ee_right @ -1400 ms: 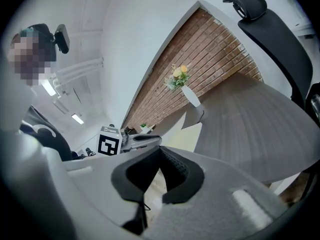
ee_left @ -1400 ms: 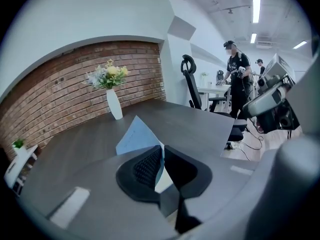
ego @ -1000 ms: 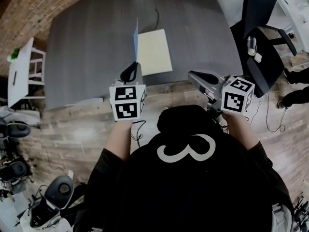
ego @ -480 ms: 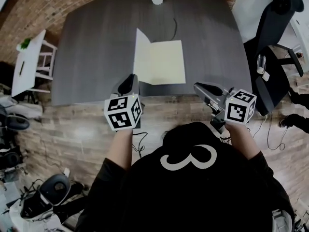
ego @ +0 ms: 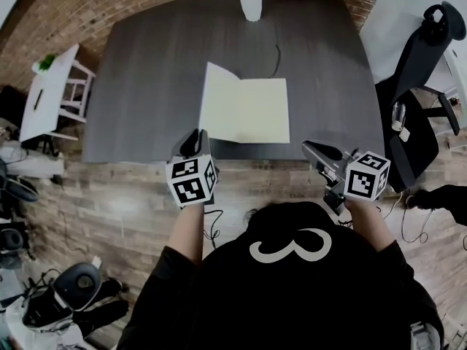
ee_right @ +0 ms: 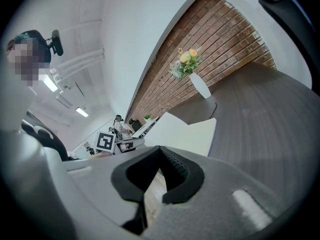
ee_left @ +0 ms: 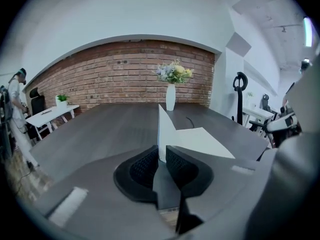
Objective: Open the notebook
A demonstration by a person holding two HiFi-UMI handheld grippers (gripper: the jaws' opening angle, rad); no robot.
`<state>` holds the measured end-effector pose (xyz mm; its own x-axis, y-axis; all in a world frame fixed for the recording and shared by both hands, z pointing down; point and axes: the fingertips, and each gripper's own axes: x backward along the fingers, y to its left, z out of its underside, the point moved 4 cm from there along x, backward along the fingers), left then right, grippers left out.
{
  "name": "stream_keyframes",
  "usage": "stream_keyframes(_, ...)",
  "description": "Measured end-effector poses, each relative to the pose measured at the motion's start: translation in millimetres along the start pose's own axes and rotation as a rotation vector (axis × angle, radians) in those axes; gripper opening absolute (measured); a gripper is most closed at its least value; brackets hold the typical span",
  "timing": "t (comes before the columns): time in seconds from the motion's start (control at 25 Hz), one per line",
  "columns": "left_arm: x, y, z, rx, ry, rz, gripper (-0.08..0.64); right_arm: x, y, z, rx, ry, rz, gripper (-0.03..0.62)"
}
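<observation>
Moved since a second ago: the cover (ego: 207, 100) of the notebook (ego: 252, 111), then bolt upright, now leans over to the left at a slant. The left tongs (ego: 197, 138) are drawn back to the near edge of the desk (ego: 146, 86), and their jaws have just been opening.

Notebook: open, on the desk's near half, about midway along the near edge. The right-hand leaf lies flat, pale and blank. The cover is raised along the left side, not yet flat.

Left tongs: jaws a narrow slit apart, pads pressing on nothing. In the left gripper view the cover's near lower corner shows in the gap. They sit at the notebook's near left corner, pointing across the desk and tipped downward. The left forearm (ego: 186, 232) reaches straight forward from the body, and the hand is hidden under the marker cube (ego: 191, 181).

Right tongs (ego: 310, 150): tips meeting, nothing between them, with wooden floor (ego: 109, 203) seen below in the right gripper view. The tips are at the desk's near edge, right of the notebook and apart from it, pointing slantwise toward the desk's middle. The right forearm (ego: 368, 221) is angled outward from the body.

Also on the desk: a white vase (ego: 250, 2) with flowers at the far edge, and a dark cable (ego: 277, 55) between the vase and the notebook.

Beside the desk: a black office chair (ego: 419, 86) off the right edge.
</observation>
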<state>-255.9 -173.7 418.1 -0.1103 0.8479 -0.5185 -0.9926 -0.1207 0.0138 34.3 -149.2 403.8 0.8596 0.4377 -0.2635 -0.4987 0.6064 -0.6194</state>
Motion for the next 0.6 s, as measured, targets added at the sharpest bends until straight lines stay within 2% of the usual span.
stream_keyframes(0.28, -12, 18, 16, -0.092, 0.015, -0.059, 0.073, -6, -4, 0, -0.011, 0.002, 0.006, 0.002)
stream_keyframes(0.6, -27, 23, 36, -0.345, 0.073, -0.124, 0.073, -4, -8, 2, -0.021, 0.010, 0.025, 0.002)
